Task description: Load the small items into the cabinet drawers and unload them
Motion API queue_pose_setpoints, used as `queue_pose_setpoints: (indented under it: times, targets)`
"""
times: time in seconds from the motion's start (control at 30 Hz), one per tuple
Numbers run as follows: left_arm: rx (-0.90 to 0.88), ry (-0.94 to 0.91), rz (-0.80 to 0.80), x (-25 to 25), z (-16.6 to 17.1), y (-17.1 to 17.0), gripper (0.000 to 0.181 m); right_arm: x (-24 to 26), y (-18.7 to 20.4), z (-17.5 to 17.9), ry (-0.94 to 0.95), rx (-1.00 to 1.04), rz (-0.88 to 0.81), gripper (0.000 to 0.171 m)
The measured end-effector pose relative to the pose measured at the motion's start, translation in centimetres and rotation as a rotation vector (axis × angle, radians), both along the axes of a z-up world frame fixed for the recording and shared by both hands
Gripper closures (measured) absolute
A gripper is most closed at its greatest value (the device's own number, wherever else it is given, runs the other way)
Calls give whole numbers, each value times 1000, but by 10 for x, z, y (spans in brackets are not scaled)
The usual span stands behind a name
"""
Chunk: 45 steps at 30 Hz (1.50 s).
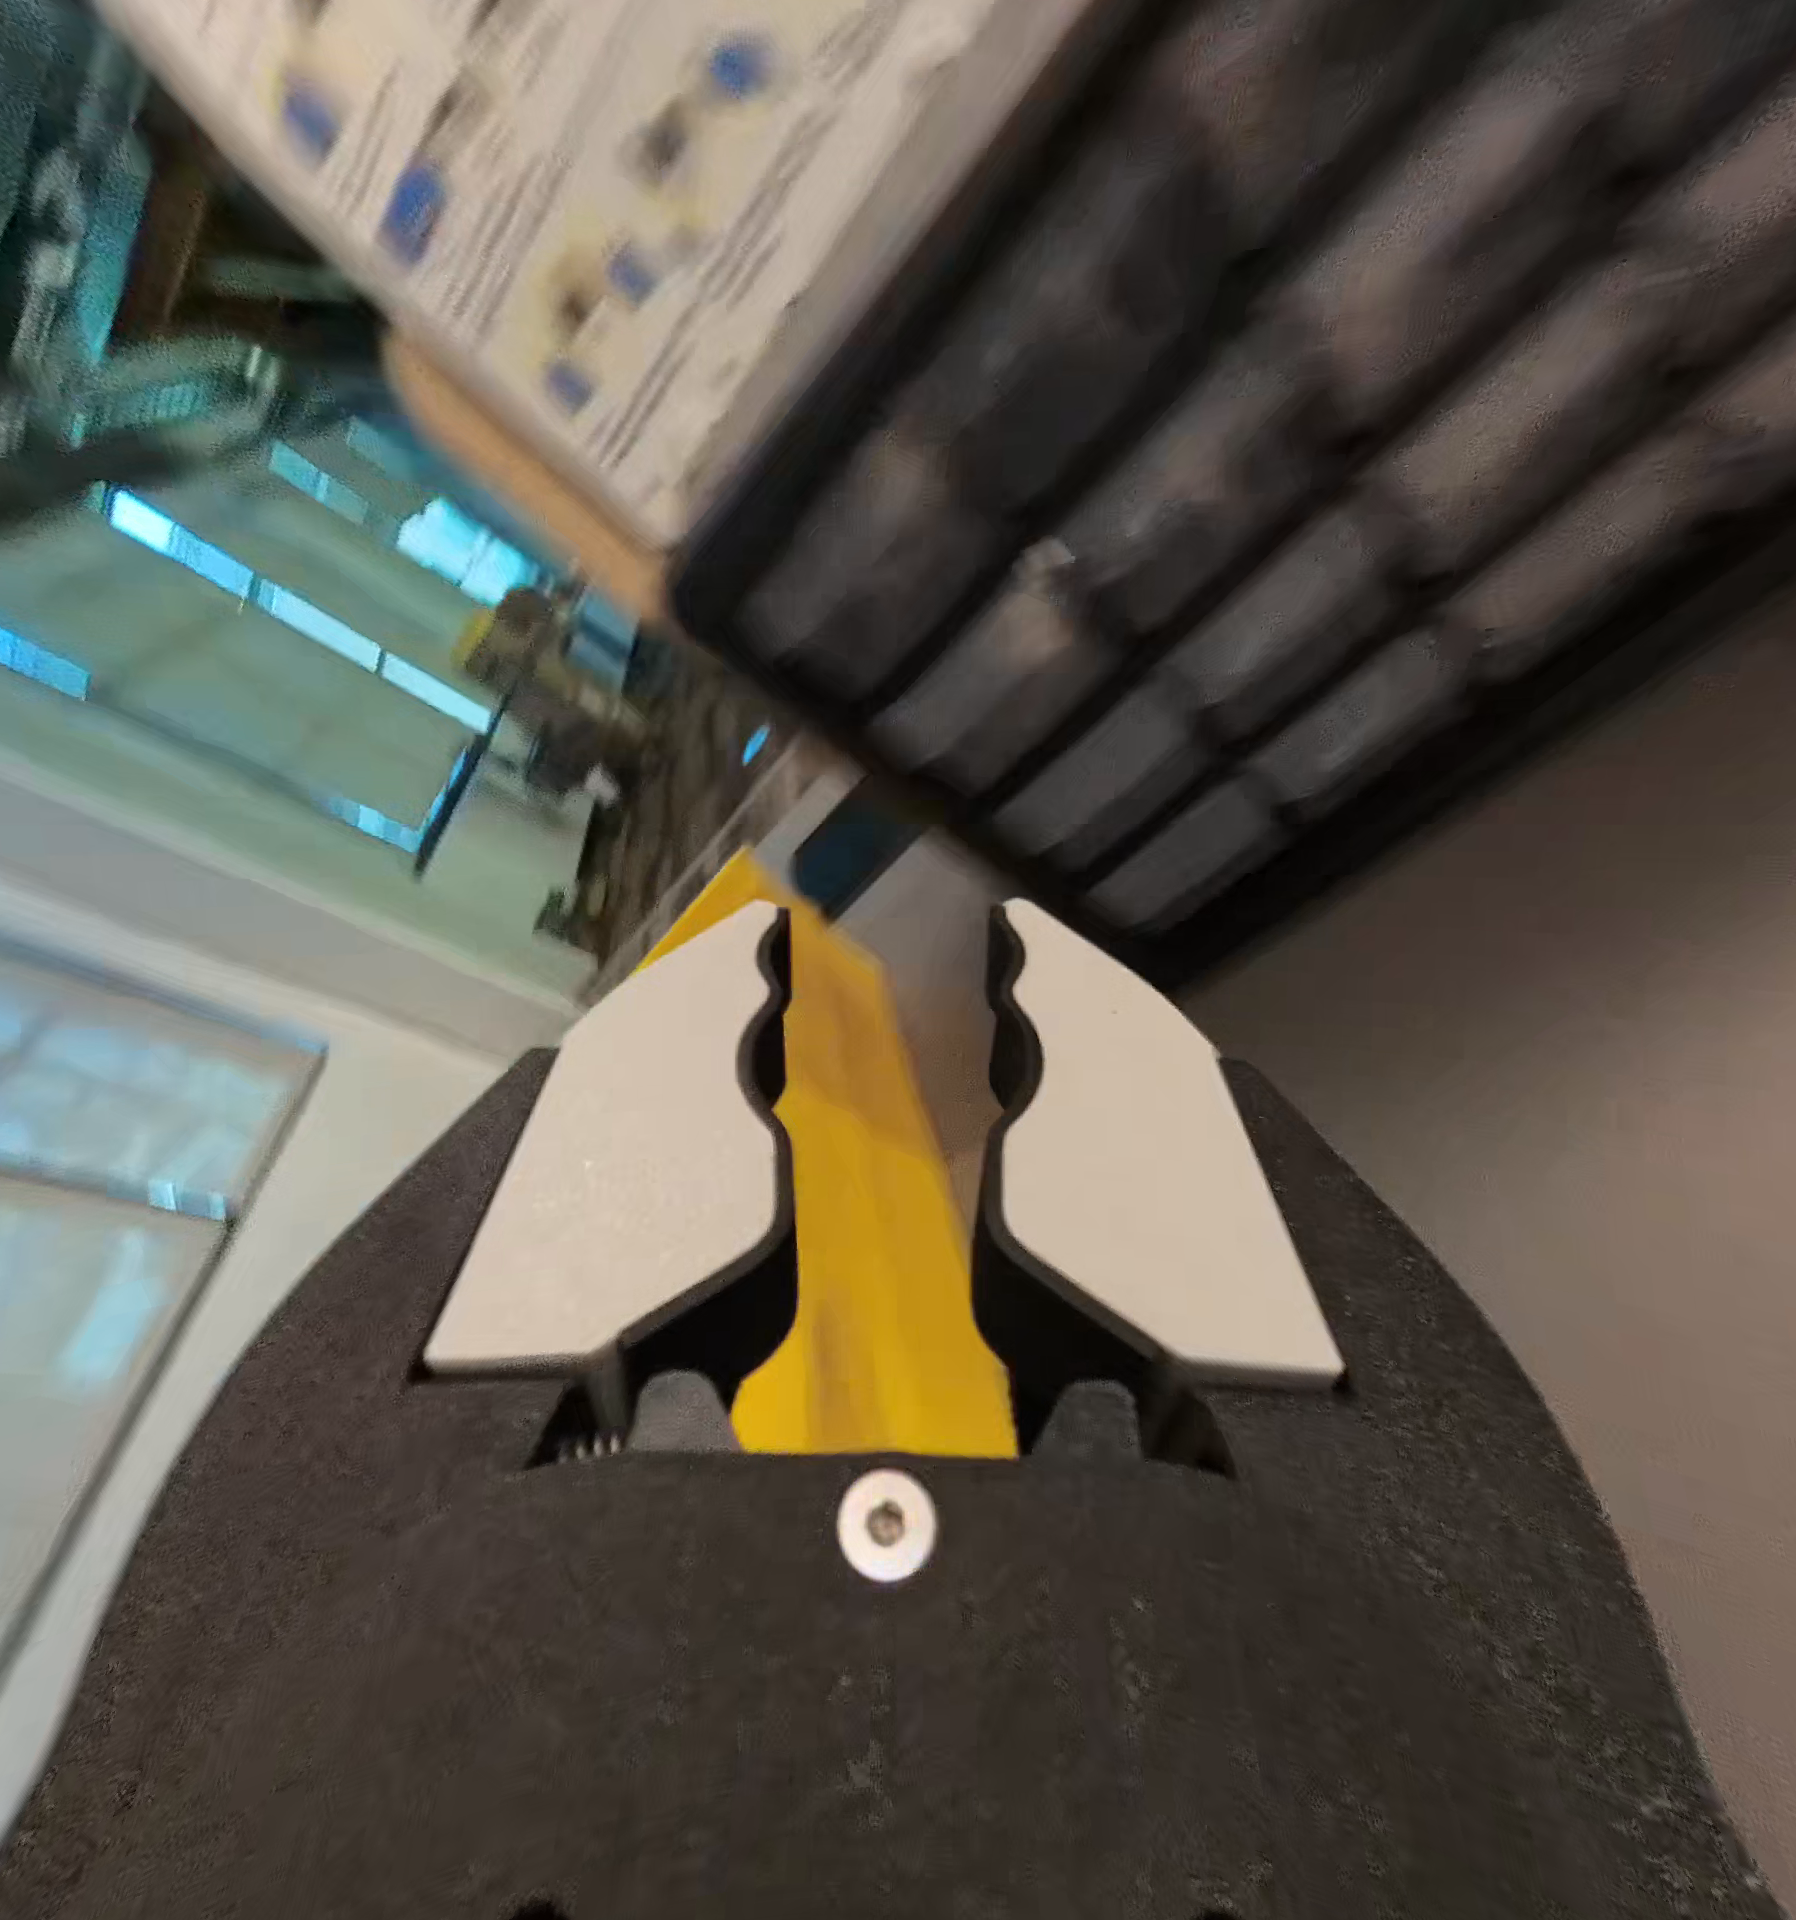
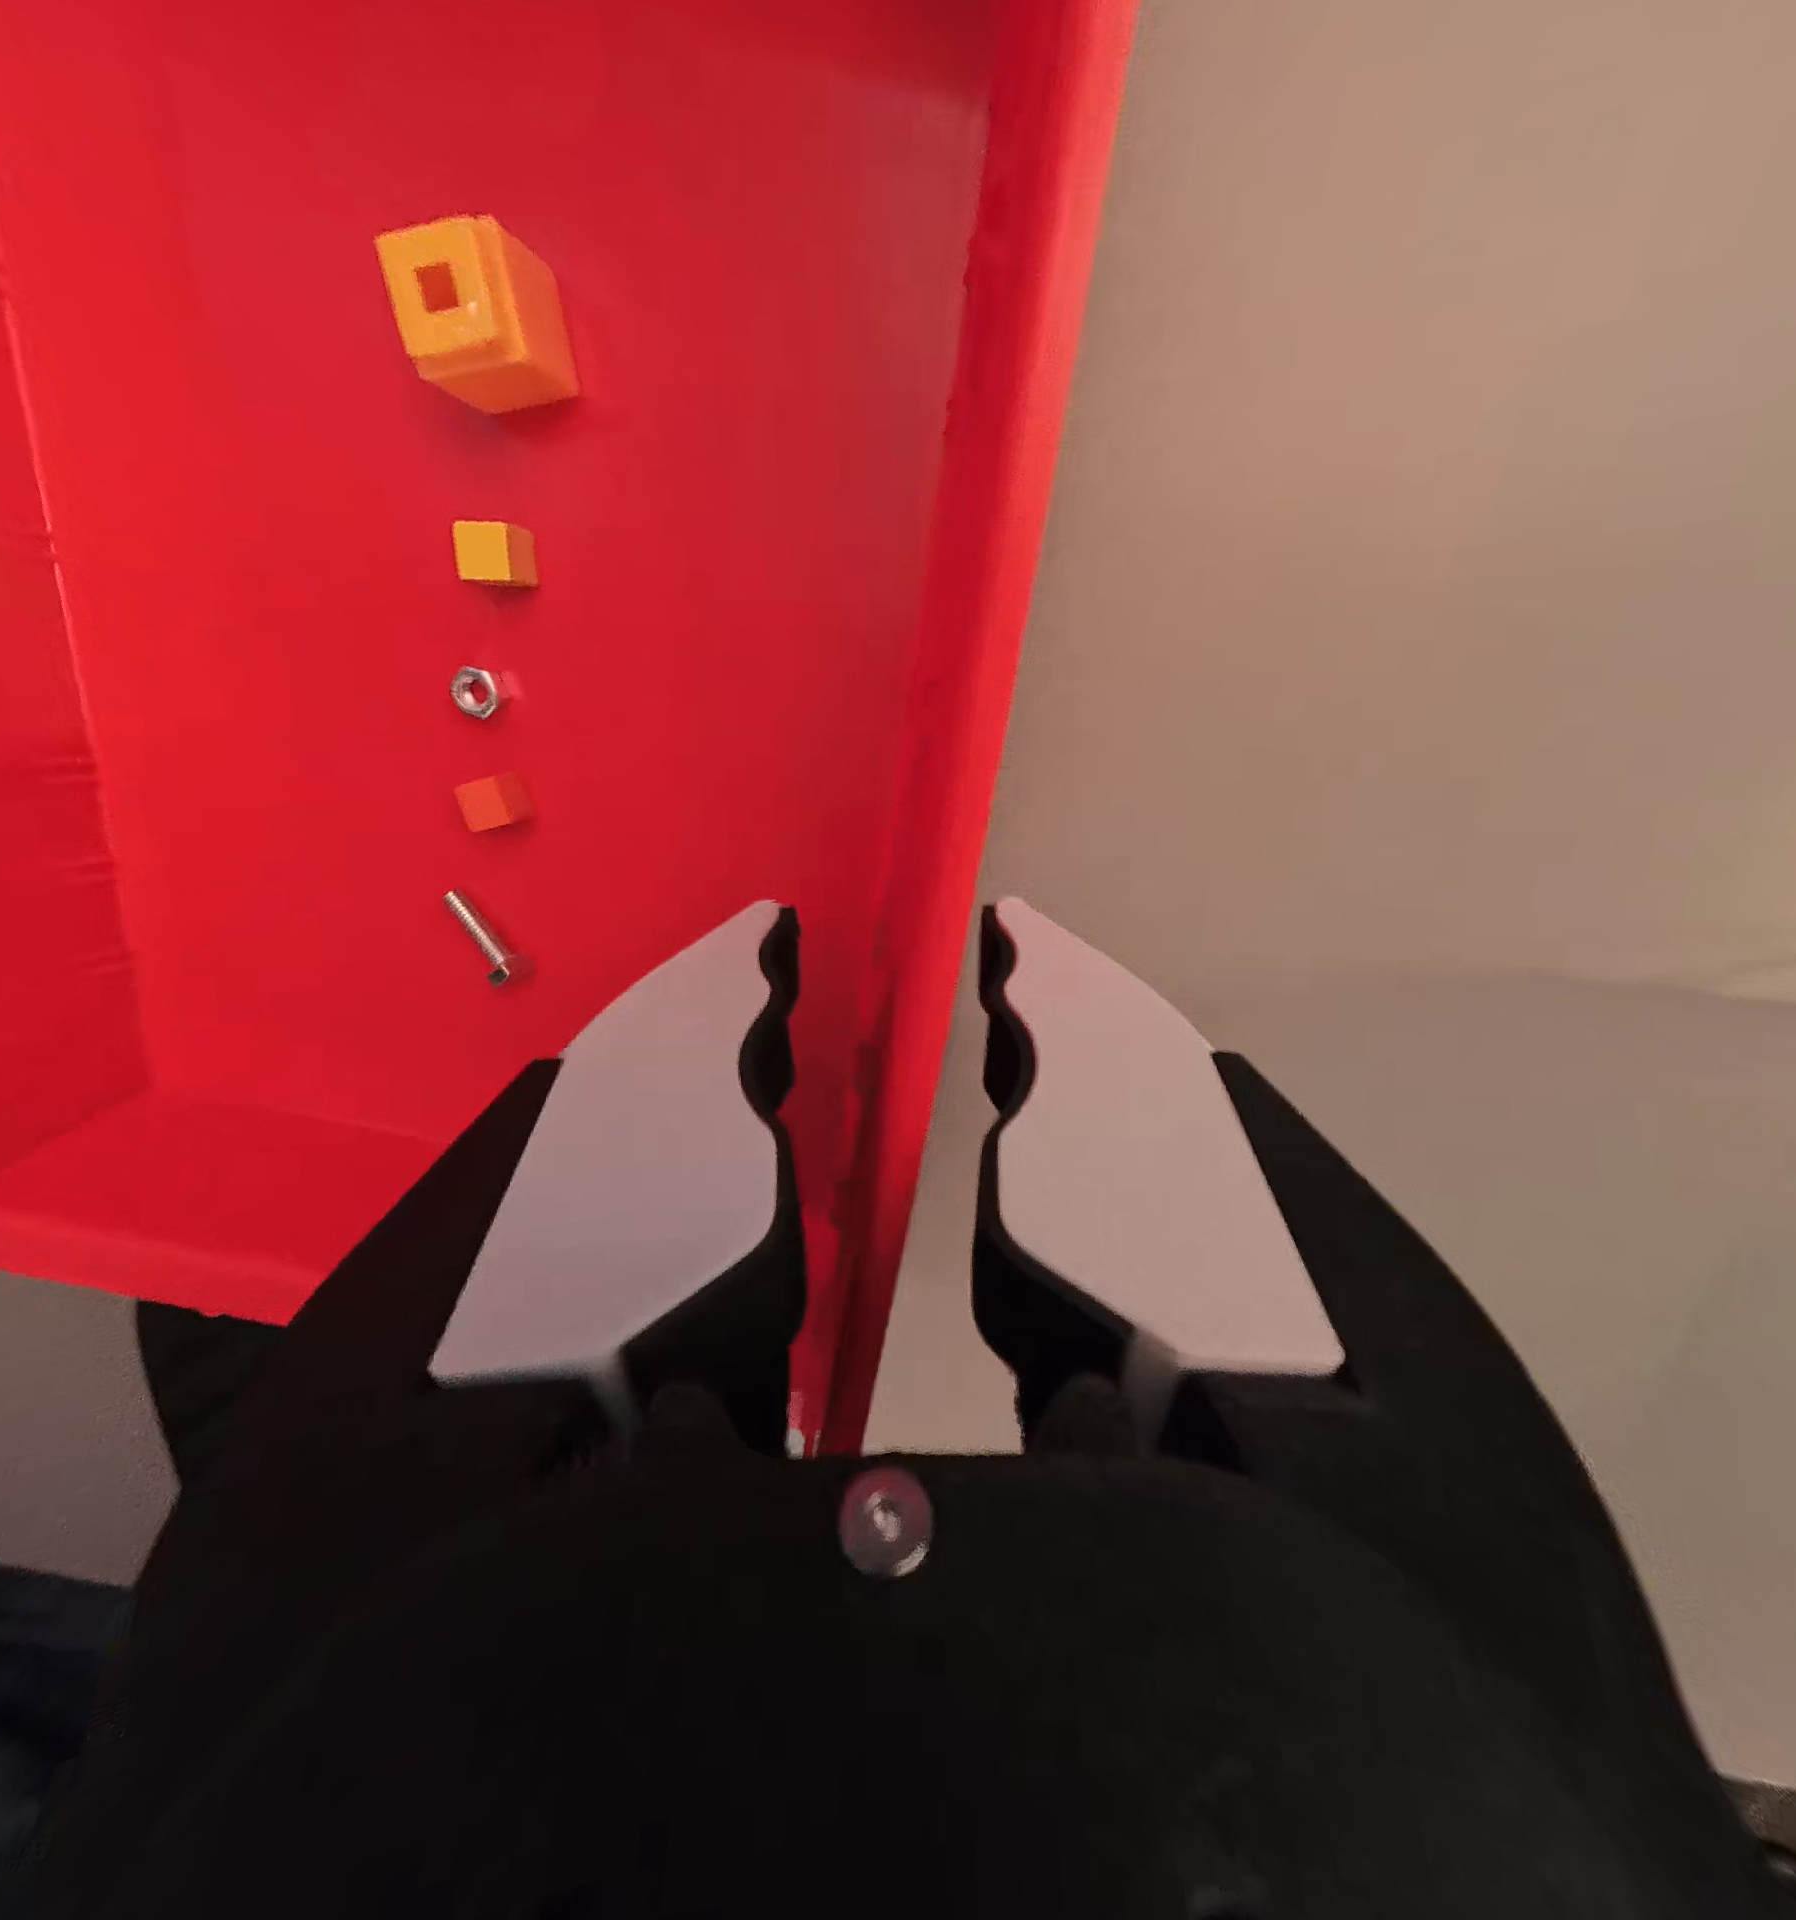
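In the right wrist view, a red tray (image 2: 250, 623) holds a row of small items: an orange block with a square hole (image 2: 473, 312), a yellow cube (image 2: 494, 553), a metal nut (image 2: 476, 691), an orange cube (image 2: 494, 802) and a bolt (image 2: 486, 938). My right gripper (image 2: 889, 925) is closed on the tray's right wall (image 2: 987, 520), which runs between the fingers. In the blurred, tilted left wrist view, my left gripper (image 1: 889, 920) has a flat yellow piece (image 1: 863, 1195) between its fingers. The black cabinet with rows of drawers (image 1: 1289, 520) is ahead of it.
A white box with blue marks (image 1: 520, 208) sits on top of the cabinet. The grey tabletop (image 1: 1600, 1143) runs under the cabinet, and it also shows in the right wrist view (image 2: 1445, 727) to the right of the tray. Room windows are at the left. Some 55 cm of space lies between my two pairs of fingers.
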<state>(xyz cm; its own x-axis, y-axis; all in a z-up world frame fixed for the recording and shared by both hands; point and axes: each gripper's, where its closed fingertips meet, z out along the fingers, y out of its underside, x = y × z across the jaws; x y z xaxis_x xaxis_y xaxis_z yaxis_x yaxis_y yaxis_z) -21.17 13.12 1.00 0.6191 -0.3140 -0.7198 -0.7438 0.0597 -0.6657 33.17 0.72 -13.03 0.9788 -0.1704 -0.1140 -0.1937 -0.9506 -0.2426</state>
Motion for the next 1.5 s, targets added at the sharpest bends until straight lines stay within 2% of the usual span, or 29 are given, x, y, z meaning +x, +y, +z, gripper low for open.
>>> queue_pose_setpoints:
  times: [0.07,0.13,0.27,0.4,0.47,0.5,0.57,0.67,0.73,0.8,0.9,0.93,0.97,1.03,1.1,1.17,1.33,1.5]
  targets:
    - [-67,-95,123,-62,12,22,144,-9,-1,0,86,-7,-24,149]
    - [-176,-169,208,-117,11,42,138,-13,-3,-3,130,-26,-40,155]
    - [-435,-262,299,-199,-6,79,135,-16,-7,-9,154,-77,-51,155]
    - [-783,-399,265,-231,-37,107,133,-18,-15,-14,143,-179,-92,157]
    - [-935,-409,278,-244,-53,116,124,-14,-19,-15,93,-202,-87,160]
    - [-972,-402,295,-252,-58,121,123,-15,-19,-15,95,-198,-75,163]
    - [-949,-393,315,-265,-57,137,133,-16,-20,-15,117,-204,-77,165]
    - [-912,-308,360,-280,-56,152,131,-17,-23,-16,108,-248,-53,164]
    - [-968,-243,402,-286,-69,150,119,-17,-23,-16,104,-254,-47,164]
    - [-1035,-154,444,-294,-86,146,115,-17,-23,-16,121,-246,-64,165]
    - [-1163,-56,484,-301,-114,132,123,-17,-24,-16,136,-230,-73,166]
    - [-1203,-26,499,-304,-123,127,133,-17,-24,-16,139,-223,-77,166]
    - [-1244,-8,504,-304,-130,122,131,-17,-26,-16,139,-218,-82,166]
    - [-1325,0,491,-298,-142,112,147,-14,-32,-15,131,-210,-97,166]
    - [-1385,-33,466,-292,-145,110,161,-9,-43,-12,120,-199,-112,166]
    - [-1488,-169,438,-282,-144,108,177,-6,-57,-5,122,-184,-131,166]
    - [-1468,-148,453,-308,-136,111,178,-9,-109,31,147,-175,-158,166]
    - [-1468,-164,500,-354,-120,88,178,-28,-175,64,115,-208,-136,166]
